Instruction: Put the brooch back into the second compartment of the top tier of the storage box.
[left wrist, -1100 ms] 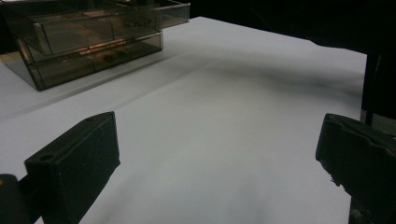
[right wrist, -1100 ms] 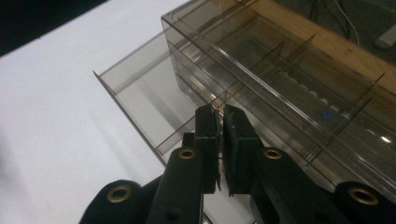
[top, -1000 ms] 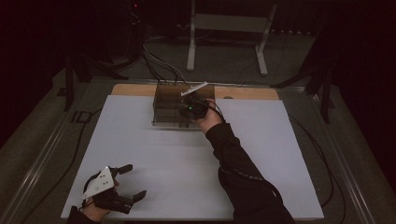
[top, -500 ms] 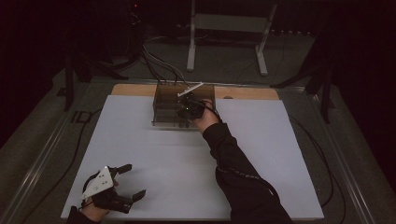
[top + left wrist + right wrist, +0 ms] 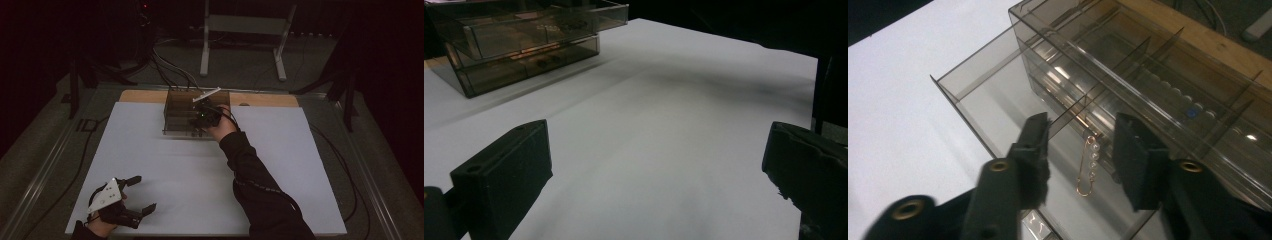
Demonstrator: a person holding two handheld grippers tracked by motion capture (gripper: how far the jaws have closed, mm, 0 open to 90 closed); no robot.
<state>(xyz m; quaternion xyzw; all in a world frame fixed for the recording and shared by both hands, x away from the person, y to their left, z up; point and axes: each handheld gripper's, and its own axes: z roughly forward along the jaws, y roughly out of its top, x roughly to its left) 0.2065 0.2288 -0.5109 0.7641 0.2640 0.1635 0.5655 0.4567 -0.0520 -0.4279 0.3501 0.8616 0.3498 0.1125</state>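
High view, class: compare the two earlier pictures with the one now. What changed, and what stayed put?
The right gripper has just opened its jaws; a pearl pin lies loose between them in the organizer's open drawer. The left gripper and the organizer stayed put.

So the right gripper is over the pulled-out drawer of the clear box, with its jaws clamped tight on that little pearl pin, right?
Not quite. The right gripper is over the open drawer of the clear box, but its jaws have just been opening and stand apart. The pearl pin lies in the drawer between them, untouched by either pad. The right gripper view shows it.
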